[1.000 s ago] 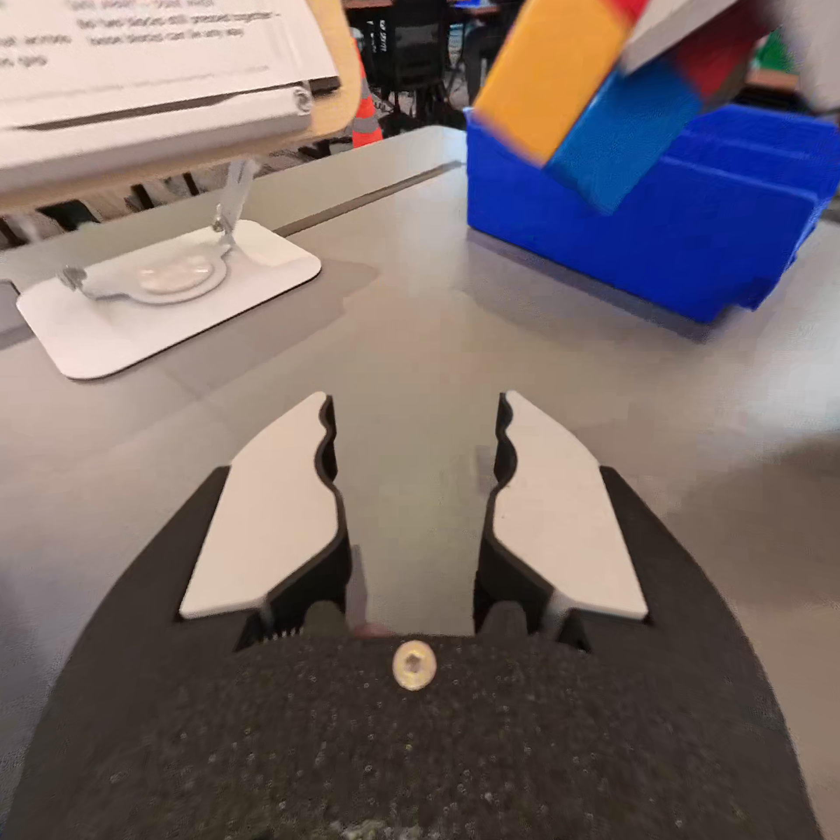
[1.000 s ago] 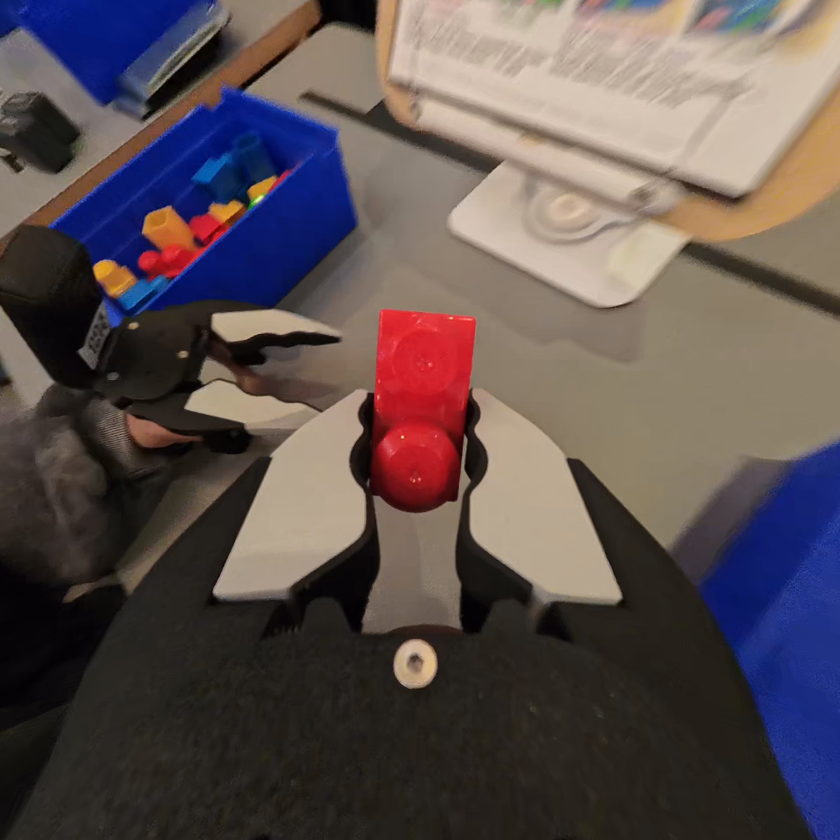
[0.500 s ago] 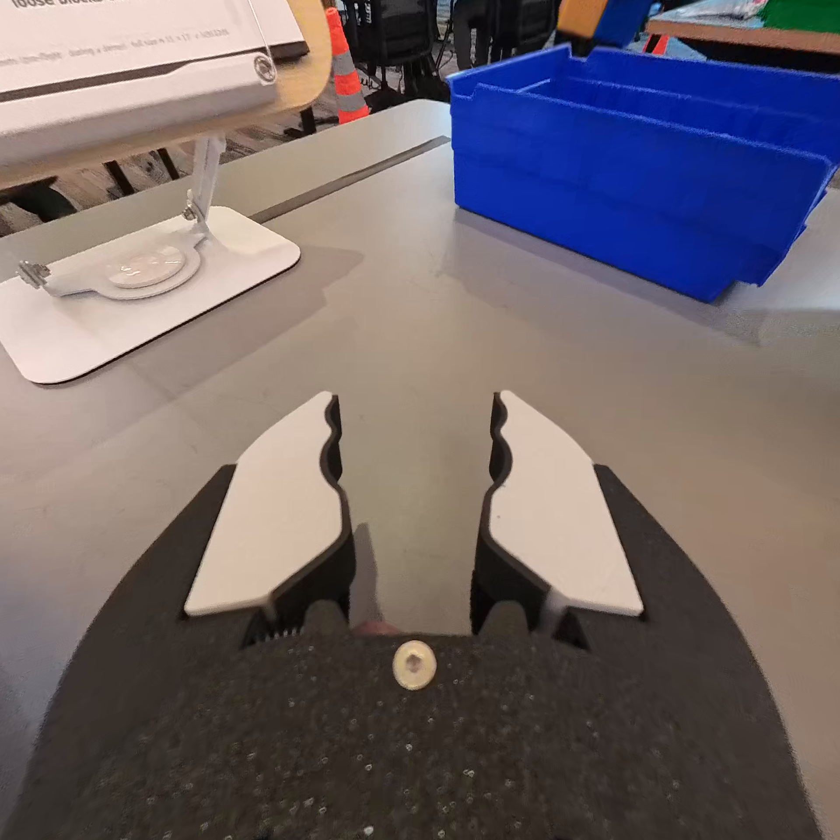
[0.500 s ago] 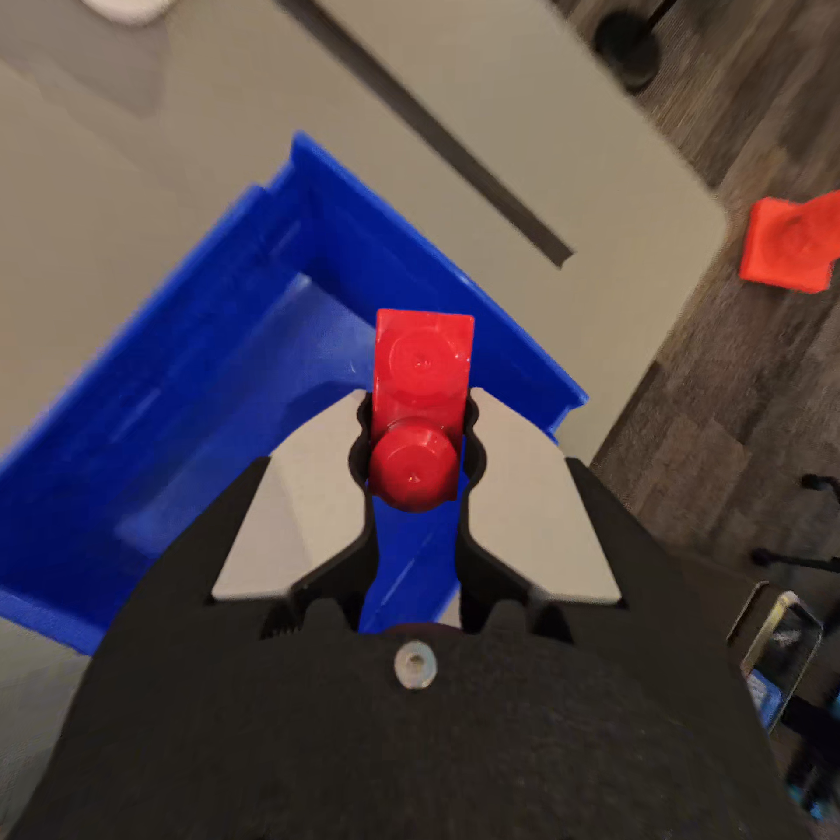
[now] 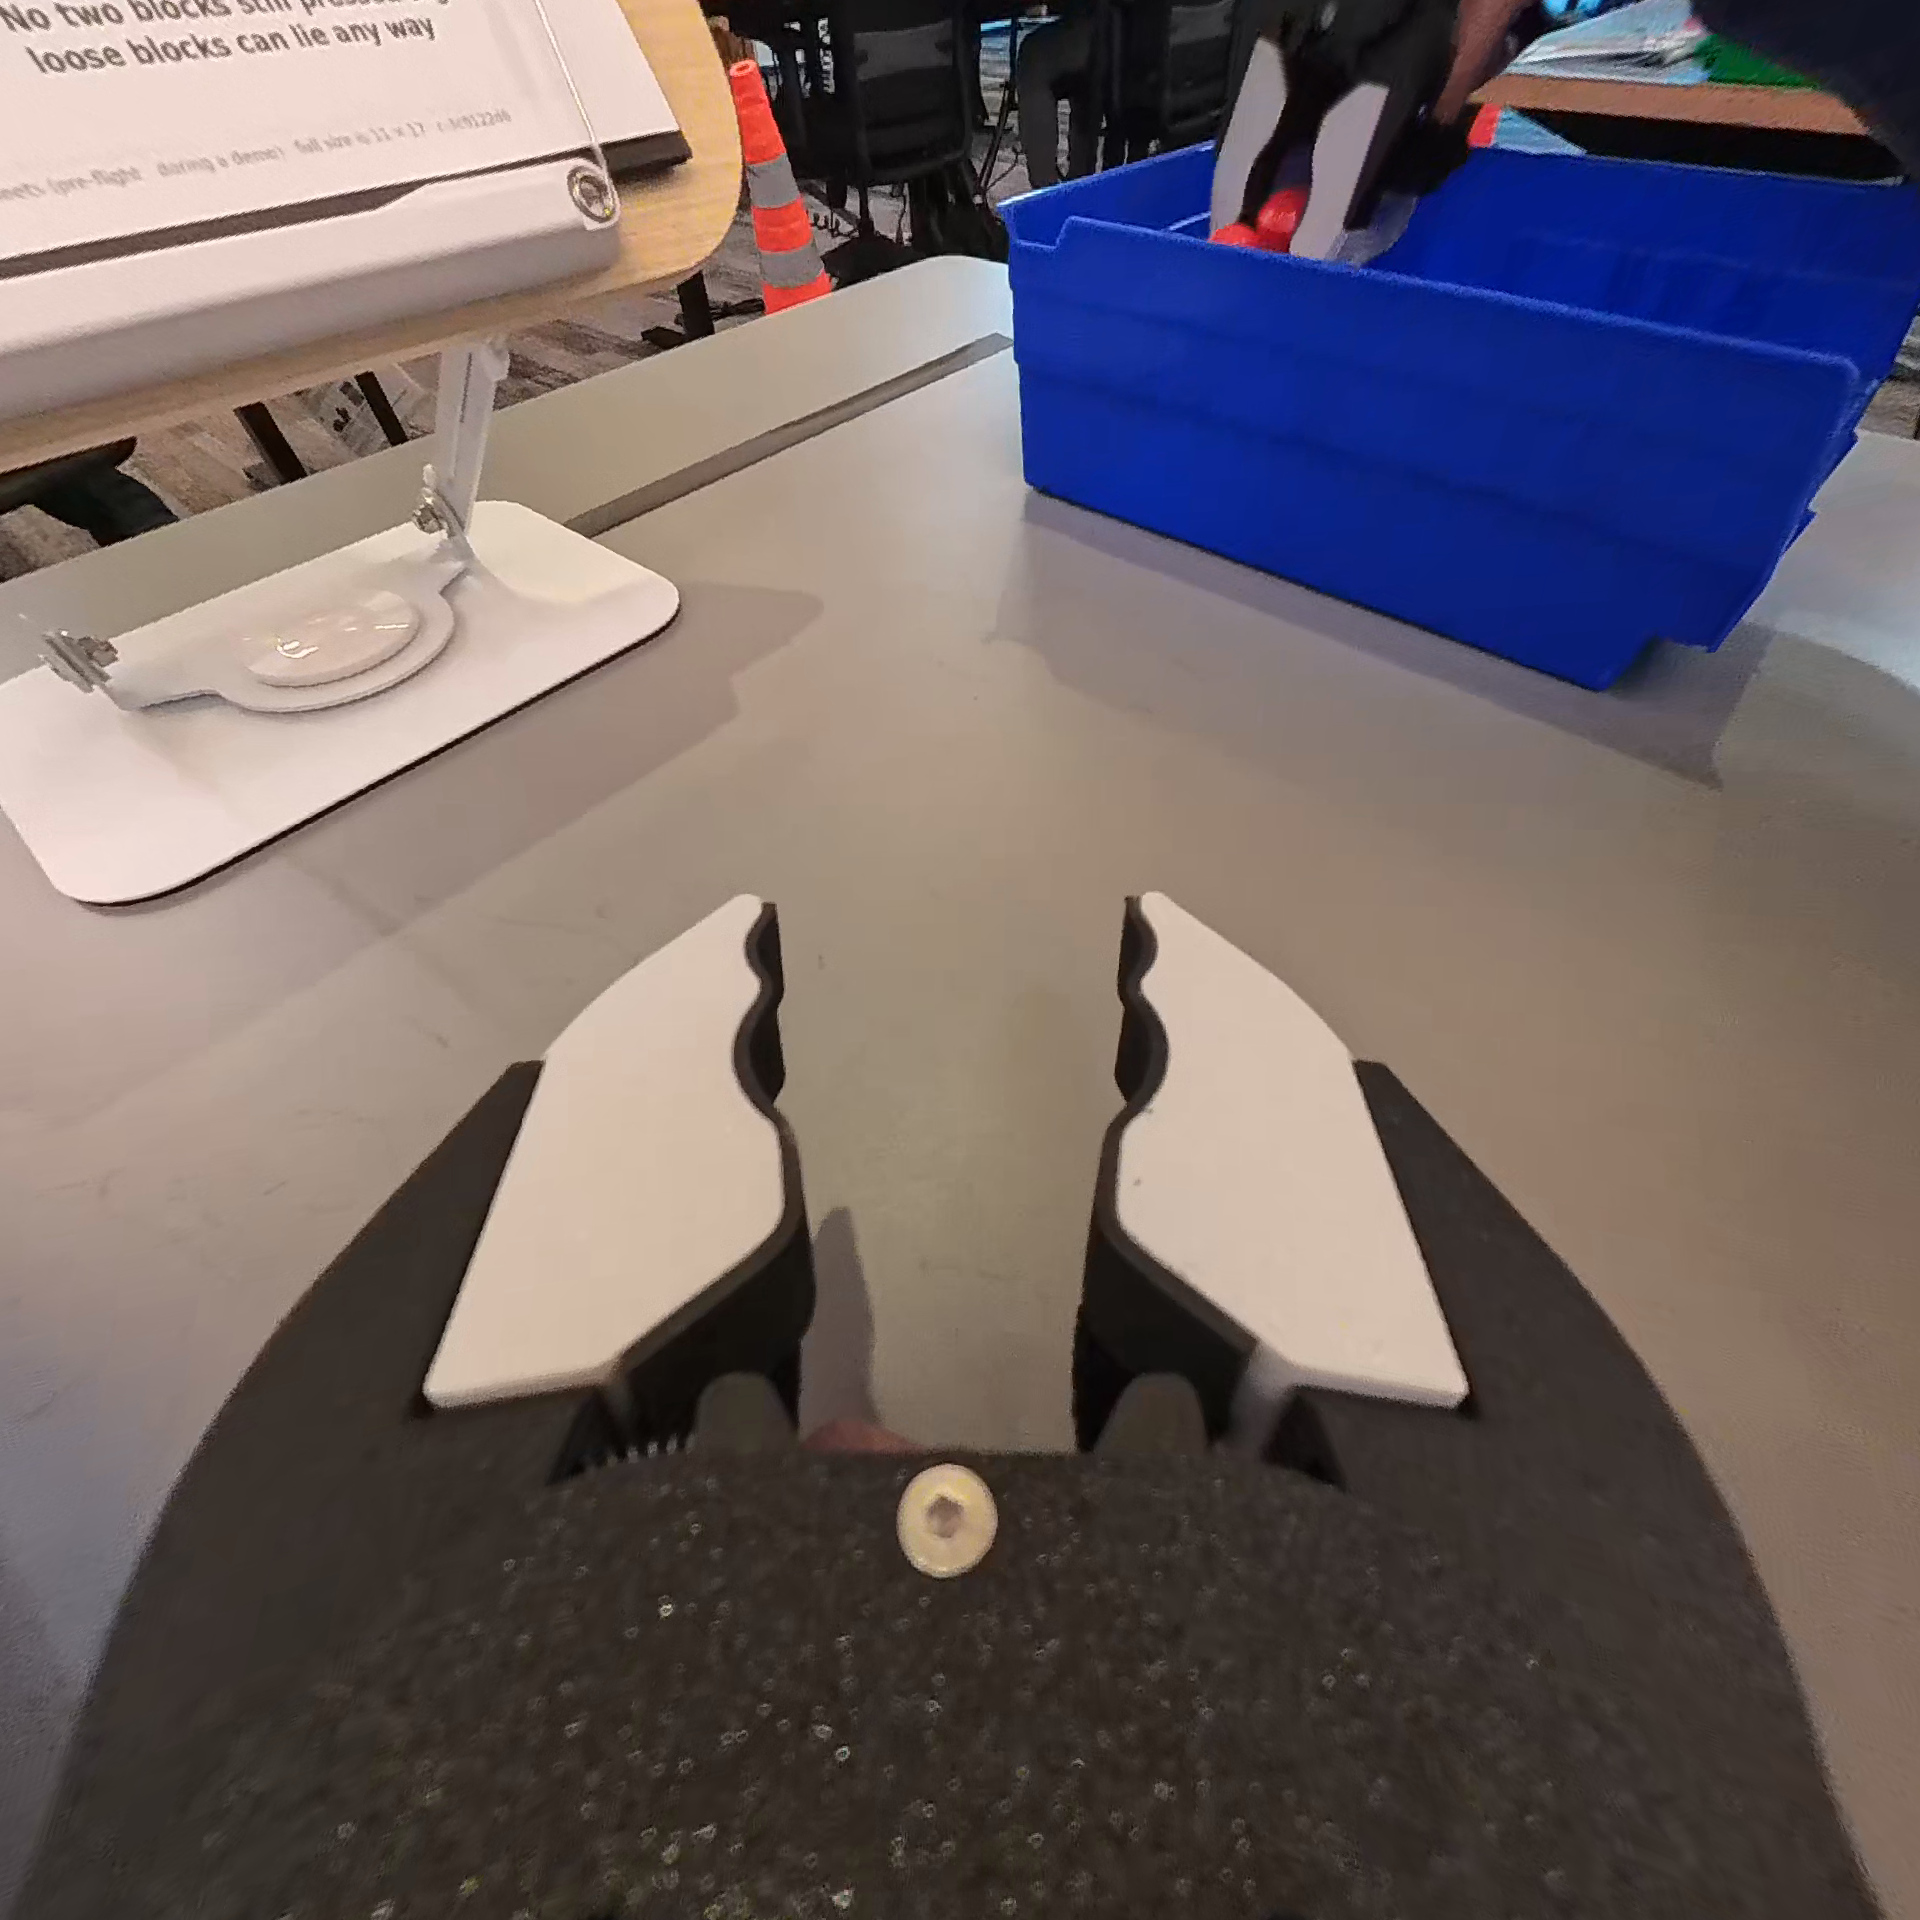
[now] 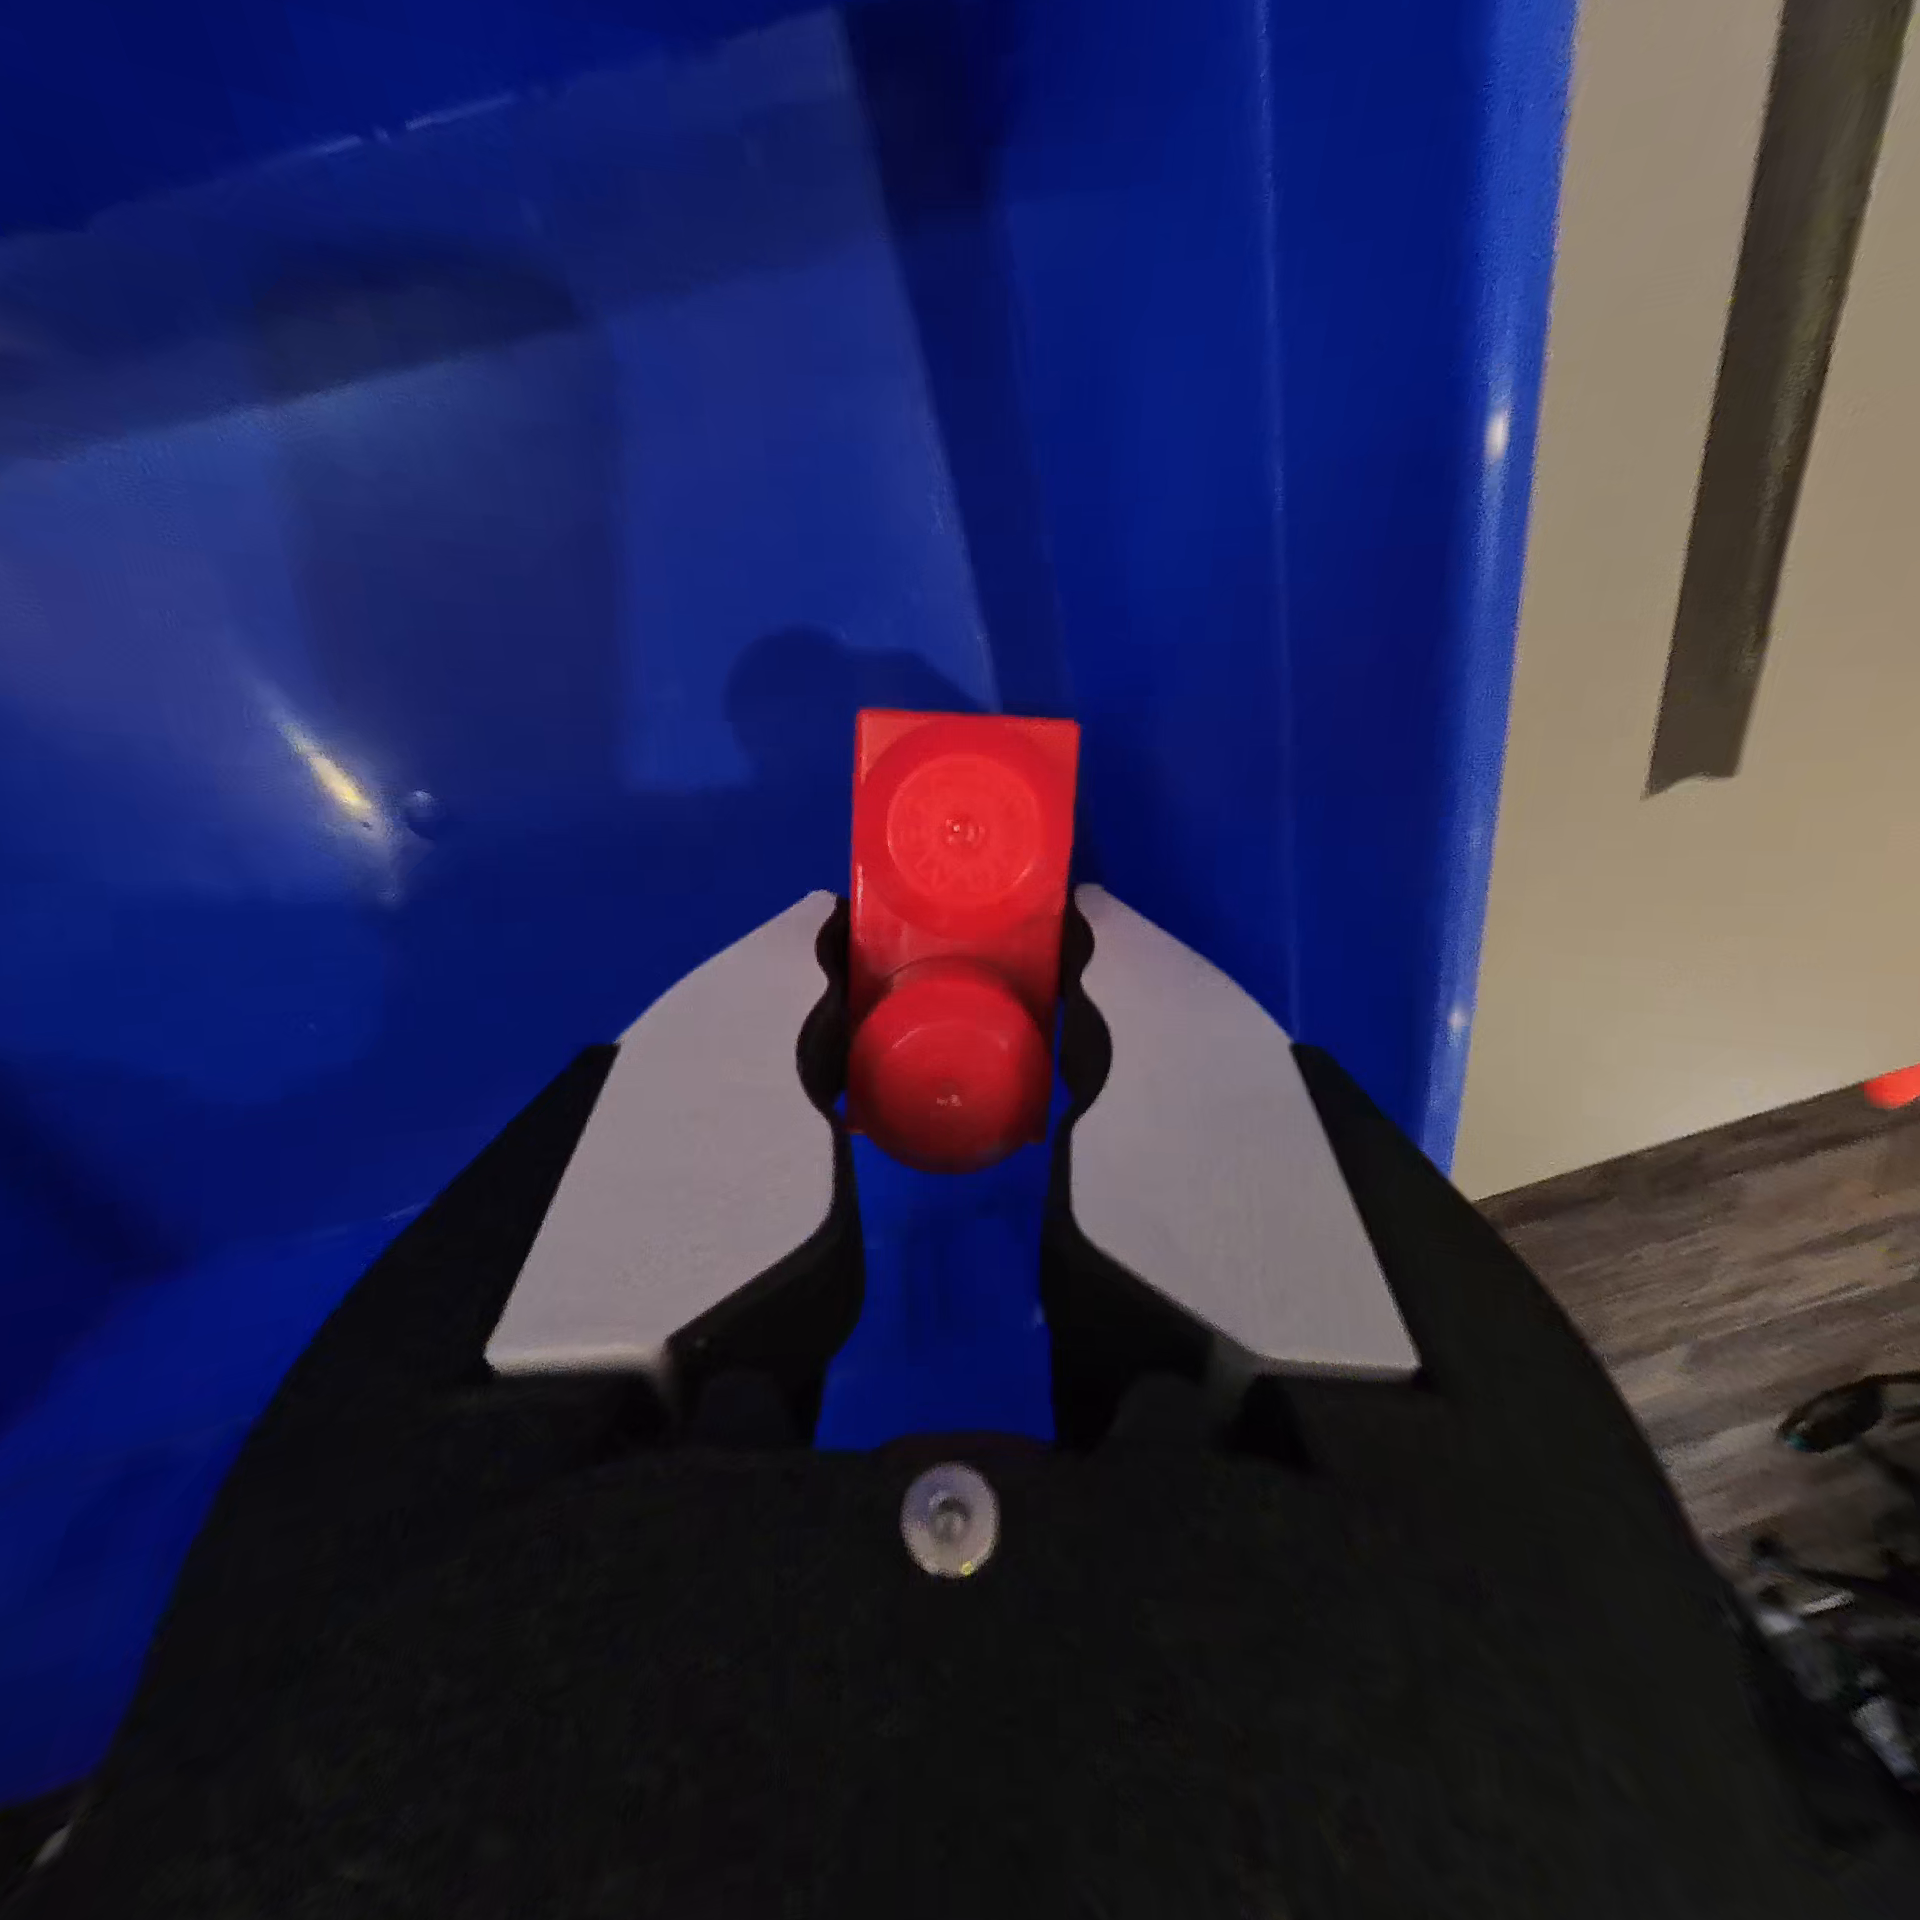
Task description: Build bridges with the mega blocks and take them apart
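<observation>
The red block [image 6: 961,914], clamped in the right gripper [image 6: 956,935], has been carried down into the blue bin [image 6: 1247,416] at frame centre, suggesting disassembly stowage, while the left gripper [image 5: 948,935] is held apart, empty.

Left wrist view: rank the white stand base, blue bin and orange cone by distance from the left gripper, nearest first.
From the left gripper:
1. White stand base, on the table ahead-left.
2. Blue bin, ahead-right.
3. Orange cone, on the floor past the table edge.

Red mega block [image 6: 961,914] with 2 round studs facing the camera, pinched between gripper fingers, inside the blue bin [image 6: 416,520]
</observation>
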`<state>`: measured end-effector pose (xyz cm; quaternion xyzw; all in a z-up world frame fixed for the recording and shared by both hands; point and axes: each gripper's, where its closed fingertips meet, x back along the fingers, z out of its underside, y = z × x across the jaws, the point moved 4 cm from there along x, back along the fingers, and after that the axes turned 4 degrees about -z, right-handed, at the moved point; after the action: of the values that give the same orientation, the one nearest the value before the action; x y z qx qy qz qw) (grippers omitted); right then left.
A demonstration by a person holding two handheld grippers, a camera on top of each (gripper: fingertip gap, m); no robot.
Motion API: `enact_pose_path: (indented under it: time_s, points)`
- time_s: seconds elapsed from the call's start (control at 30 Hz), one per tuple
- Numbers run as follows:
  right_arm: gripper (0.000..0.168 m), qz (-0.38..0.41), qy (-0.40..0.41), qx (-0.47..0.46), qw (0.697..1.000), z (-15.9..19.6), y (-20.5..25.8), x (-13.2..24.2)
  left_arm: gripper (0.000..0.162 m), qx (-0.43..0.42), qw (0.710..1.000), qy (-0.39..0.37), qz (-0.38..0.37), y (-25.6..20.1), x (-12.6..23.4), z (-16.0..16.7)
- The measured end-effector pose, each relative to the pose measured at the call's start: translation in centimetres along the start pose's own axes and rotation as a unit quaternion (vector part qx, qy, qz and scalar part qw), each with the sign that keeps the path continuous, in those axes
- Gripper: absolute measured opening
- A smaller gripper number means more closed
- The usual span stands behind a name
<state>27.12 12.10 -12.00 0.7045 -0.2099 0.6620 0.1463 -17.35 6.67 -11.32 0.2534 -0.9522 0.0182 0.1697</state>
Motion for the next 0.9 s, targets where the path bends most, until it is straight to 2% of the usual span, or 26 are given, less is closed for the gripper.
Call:
enact_pose_path:
  time_s: [0.1,0.23,0.33,0.43,0.5,0.6,0.7,0.8,0.87,0.9]
  points:
    - [0.038,-0.006,-0.010,0.030,0.999,-0.1,-0.1,0.0,0.061,-0.007,1.000,-0.001,0.002,-0.2,0.0,0.0]
    - [0.038,-0.004,0.039,0.053,0.998,1.4,-0.4,-0.6,0.061,-0.017,1.000,0.005,0.003,-0.4,-0.1,0.2]
    - [0.042,0.012,0.045,0.074,0.996,1.7,-0.4,-0.7,0.061,-0.021,1.000,0.007,0.003,-0.5,-0.2,0.2]
    - [0.048,0.035,0.050,0.088,0.994,1.6,-0.2,0.9,0.061,-0.018,1.000,0.008,0.002,-0.4,-0.2,0.2]
    - [0.054,0.082,0.041,0.084,0.992,1.4,-0.4,3.8,0.062,-0.012,1.000,0.003,0.002,-0.3,-0.1,0.1]
    - [0.062,0.180,-0.062,0.018,0.981,-0.5,-0.2,10.7,0.062,0.000,1.000,-0.001,-0.001,0.0,0.0,0.0]
    - [0.064,0.229,-0.204,-0.070,0.949,-3.1,3.3,16.3,0.063,0.014,1.000,0.010,-0.012,0.4,-0.2,0.2]
    - [0.066,0.212,-0.362,-0.137,0.897,-6.7,9.4,17.7,0.065,0.027,0.999,0.023,-0.024,0.8,-0.4,0.4]
    - [0.060,0.185,-0.442,-0.189,0.857,-8.8,13.6,16.8,0.064,0.030,0.999,0.028,-0.032,0.8,-0.4,0.5]
    - [0.063,0.150,-0.483,-0.210,0.837,-10.0,15.9,16.0,0.064,0.031,0.999,0.030,-0.033,0.8,-0.4,0.5]
